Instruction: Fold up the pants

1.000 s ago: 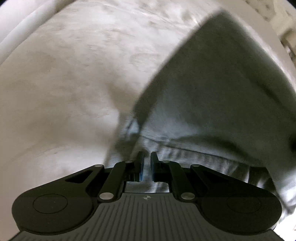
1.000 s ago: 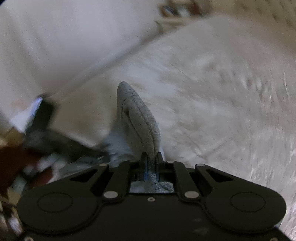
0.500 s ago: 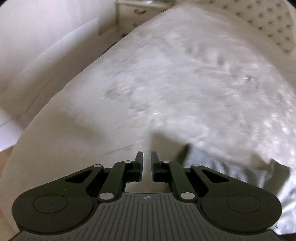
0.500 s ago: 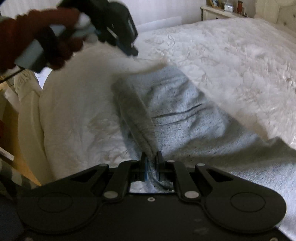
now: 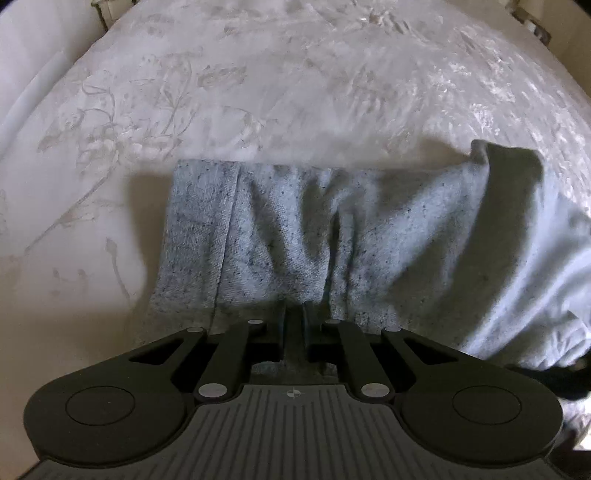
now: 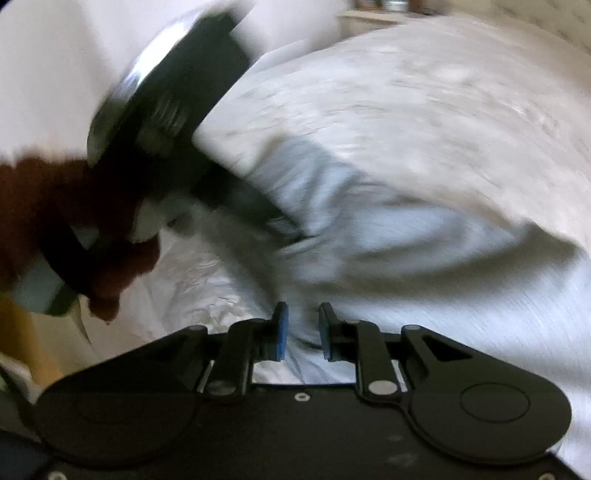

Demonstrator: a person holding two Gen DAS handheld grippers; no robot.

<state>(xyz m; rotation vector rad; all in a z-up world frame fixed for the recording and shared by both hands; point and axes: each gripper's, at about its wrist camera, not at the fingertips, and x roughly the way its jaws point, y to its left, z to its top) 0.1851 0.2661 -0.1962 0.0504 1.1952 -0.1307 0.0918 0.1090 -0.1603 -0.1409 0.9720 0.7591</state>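
Grey speckled pants (image 5: 295,236) lie on a white embroidered bedspread (image 5: 184,92), the hemmed end to the left. My left gripper (image 5: 294,314) is shut on the near edge of the pants cloth. In the blurred right wrist view the pants (image 6: 388,236) spread ahead. My right gripper (image 6: 302,325) is open with blue pads, empty, just above the cloth. The left gripper tool (image 6: 177,110) and the hand in a dark red sleeve (image 6: 55,206) appear at the left, over the pants.
The bed edge drops off at the left in the right wrist view (image 6: 55,332). A pale nightstand (image 6: 373,14) stands beyond the bed. A raised fold of the pants (image 5: 517,192) stands at the right.
My right gripper has opened and let go of the pants fold. My left gripper came down onto the pants edge and now grips it. The pants now lie spread on the bed.
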